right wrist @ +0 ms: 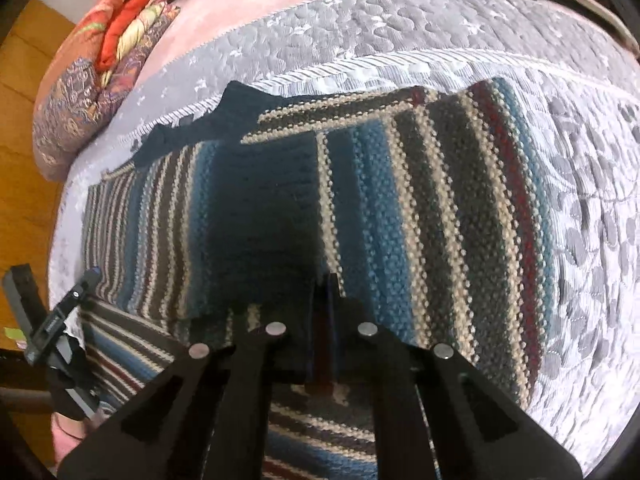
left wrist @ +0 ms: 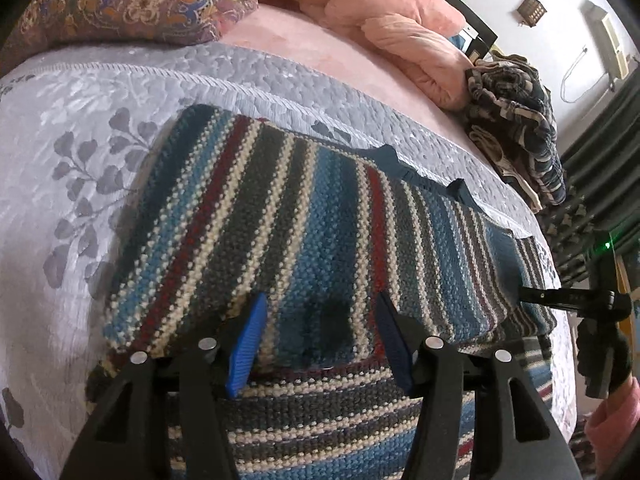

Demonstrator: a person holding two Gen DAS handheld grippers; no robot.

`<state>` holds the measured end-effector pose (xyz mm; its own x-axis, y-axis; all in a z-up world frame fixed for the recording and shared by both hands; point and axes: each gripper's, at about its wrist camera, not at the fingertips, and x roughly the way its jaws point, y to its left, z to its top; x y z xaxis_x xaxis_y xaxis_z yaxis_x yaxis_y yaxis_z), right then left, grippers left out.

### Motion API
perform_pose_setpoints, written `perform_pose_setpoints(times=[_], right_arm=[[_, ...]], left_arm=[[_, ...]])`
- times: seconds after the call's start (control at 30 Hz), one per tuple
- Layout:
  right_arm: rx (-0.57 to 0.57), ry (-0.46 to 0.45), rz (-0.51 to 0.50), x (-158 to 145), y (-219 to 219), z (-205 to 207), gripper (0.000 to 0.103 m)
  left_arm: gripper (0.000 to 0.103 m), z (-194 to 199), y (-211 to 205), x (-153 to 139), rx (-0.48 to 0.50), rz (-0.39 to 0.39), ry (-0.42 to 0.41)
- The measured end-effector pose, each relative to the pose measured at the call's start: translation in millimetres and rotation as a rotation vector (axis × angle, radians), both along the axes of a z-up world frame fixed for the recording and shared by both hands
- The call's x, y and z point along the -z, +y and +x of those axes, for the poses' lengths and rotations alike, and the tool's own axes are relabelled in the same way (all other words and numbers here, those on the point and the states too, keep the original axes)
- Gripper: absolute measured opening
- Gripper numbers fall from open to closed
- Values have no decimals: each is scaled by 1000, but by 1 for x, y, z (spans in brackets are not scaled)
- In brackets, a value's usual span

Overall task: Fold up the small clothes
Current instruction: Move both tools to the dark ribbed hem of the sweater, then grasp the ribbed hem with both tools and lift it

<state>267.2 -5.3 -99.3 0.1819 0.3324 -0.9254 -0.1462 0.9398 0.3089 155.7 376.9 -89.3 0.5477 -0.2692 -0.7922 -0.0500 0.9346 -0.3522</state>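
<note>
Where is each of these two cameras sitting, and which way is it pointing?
Left wrist: on the left hand-held gripper, facing across the striped sweater toward the pink blanket; its blue fingers show.
Right wrist: on the right hand-held gripper, over the same sweater; its fingers sit together.
Shared: sweater, grey bedspread.
</note>
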Motion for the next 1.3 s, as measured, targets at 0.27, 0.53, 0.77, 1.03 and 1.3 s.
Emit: perform_pose_setpoints(times=[0.27,0.53,0.77,1.03,1.3], right_arm=[[46,-4,63,-13,-14,-14,10],[15,-8,87,-78,-41,-96,22],[7,54,120,-90,-60,-198,34],[73,258,169,-55,-90,-282,42],[48,331,103,-26,-92,-334,42]], left_arm=[[56,-8,-6,-12,-27,56,41],[64,-95,3,-58,-103,116,218],[64,-198,-1,-44,-160,108,462],[65,-252,-10,-32,-214,112,581],[69,-289,-11,-7,-251,57,654]])
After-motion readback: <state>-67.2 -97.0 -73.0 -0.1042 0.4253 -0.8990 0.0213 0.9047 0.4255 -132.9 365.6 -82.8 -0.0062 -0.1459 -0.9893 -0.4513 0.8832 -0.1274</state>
